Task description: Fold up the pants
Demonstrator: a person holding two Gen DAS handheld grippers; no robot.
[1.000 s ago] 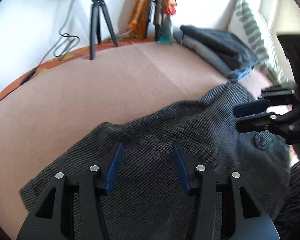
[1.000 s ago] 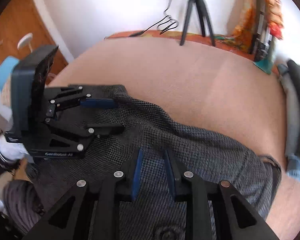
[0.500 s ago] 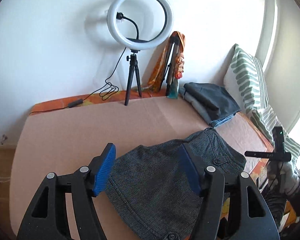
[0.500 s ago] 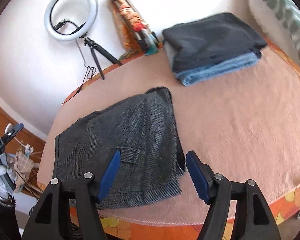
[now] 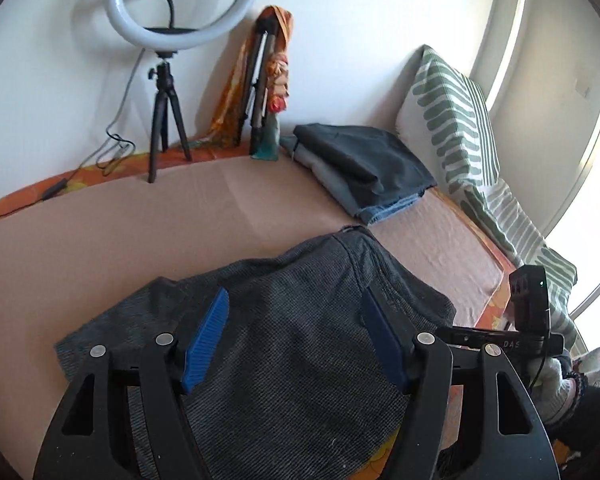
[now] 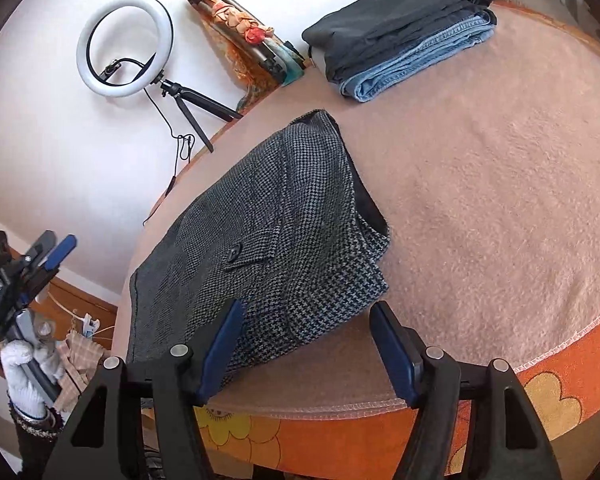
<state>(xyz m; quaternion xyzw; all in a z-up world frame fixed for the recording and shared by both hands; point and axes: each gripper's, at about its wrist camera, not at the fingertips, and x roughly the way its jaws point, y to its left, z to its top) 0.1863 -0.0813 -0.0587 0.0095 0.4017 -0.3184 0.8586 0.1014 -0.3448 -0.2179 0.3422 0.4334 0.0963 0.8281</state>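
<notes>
Grey houndstooth pants [image 5: 292, 344] lie folded on the pink blanket [image 5: 100, 248], near the bed's front edge; they also show in the right wrist view [image 6: 268, 232] with a buttoned pocket flap on top. My left gripper [image 5: 296, 340] is open and empty, raised above the pants. My right gripper [image 6: 306, 344] is open and empty, held off the pants' near corner by the bed edge. The right gripper also shows in the left wrist view [image 5: 500, 340], and the left gripper in the right wrist view [image 6: 40, 256].
A stack of folded dark and blue denim pants [image 5: 360, 168] lies at the back right, also in the right wrist view [image 6: 404, 28]. A ring light on a tripod [image 5: 168, 80] and a folded stand [image 5: 260, 84] are at the wall. A striped pillow [image 5: 452, 120] leans at the right.
Both grippers let go of the pants, opened wide and pulled back up and away. The pants now lie flat and folded on the blanket.
</notes>
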